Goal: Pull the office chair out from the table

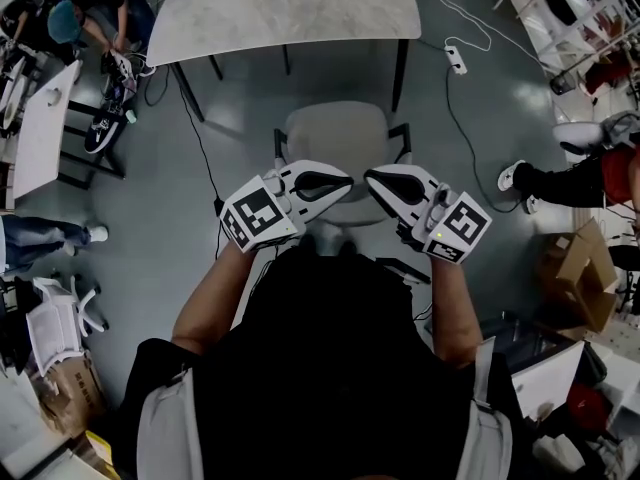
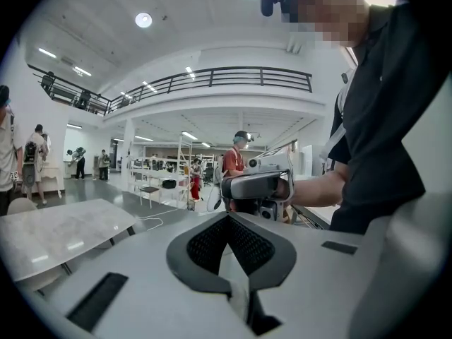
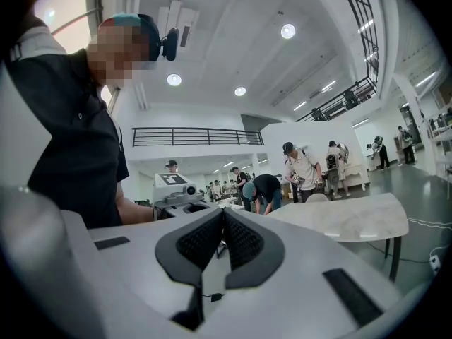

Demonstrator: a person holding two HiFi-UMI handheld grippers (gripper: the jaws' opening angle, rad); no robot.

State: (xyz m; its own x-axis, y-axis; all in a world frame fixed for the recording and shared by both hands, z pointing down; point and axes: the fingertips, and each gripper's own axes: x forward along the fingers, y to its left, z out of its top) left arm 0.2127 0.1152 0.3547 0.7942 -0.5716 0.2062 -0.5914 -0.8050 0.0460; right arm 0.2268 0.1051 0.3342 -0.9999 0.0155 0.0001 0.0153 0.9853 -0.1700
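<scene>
One office chair [image 1: 335, 143] stands at the middle of the head view. Its pale seat, between two dark armrests, is at 12 o'clock from our hands, and the one marble-topped surface [image 1: 290, 8] lies beyond it, further toward 12. A strip of bare grey floor [image 1: 250, 88] shows between the near edge of the surface and the seat, so the chair sits clear of that edge. The left gripper [image 1: 340, 182] and right gripper [image 1: 378, 181] point at each other over the chair's near side with their tips close but apart. Each has its jaws pressed together with nothing between them, and we cannot tell whether either touches the chair. The only print we can make out is the black-and-white square pattern on the two marker cubes [image 1: 258, 216], one per gripper. Open floor lies at 9 and 3 o'clock of the chair. A dark cable [image 1: 200, 148] crosses it toward 9, a white power strip [image 1: 456, 60] lies at 1 o'clock, and cardboard boxes [image 1: 580, 273] stand at 4.
</scene>
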